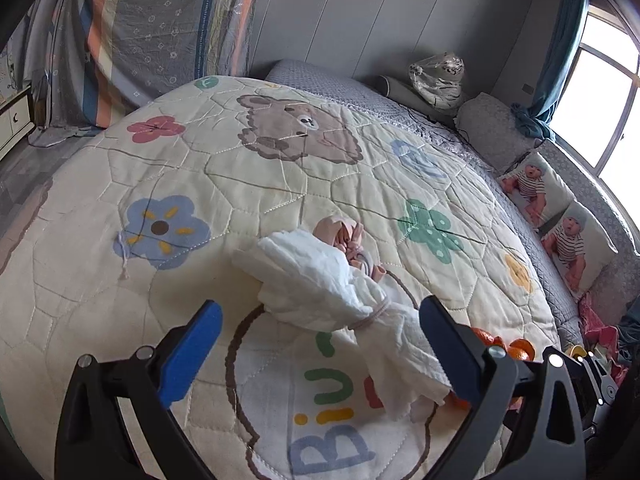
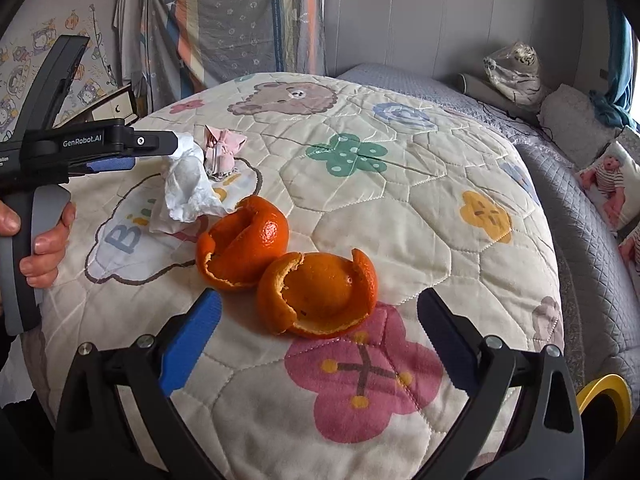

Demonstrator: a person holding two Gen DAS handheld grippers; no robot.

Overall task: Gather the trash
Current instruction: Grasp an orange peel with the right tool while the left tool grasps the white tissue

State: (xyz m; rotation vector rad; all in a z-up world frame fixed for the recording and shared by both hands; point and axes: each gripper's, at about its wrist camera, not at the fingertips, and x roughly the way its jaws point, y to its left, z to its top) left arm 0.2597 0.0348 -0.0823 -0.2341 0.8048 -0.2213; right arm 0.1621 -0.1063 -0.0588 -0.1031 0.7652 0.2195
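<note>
A crumpled white tissue lies on the cartoon quilt, between and just beyond the tips of my open left gripper. A small pink wrapper lies behind it. In the right wrist view two orange peels lie side by side on the quilt, the nearer one between the tips of my open, empty right gripper. The tissue and pink wrapper show at the left there, under the left gripper.
A grey bedspread with pillows runs along the right by the window. A plastic-wrapped toy sits at the headboard. A yellow-rimmed container shows at the lower right. A striped sheet hangs at the back left.
</note>
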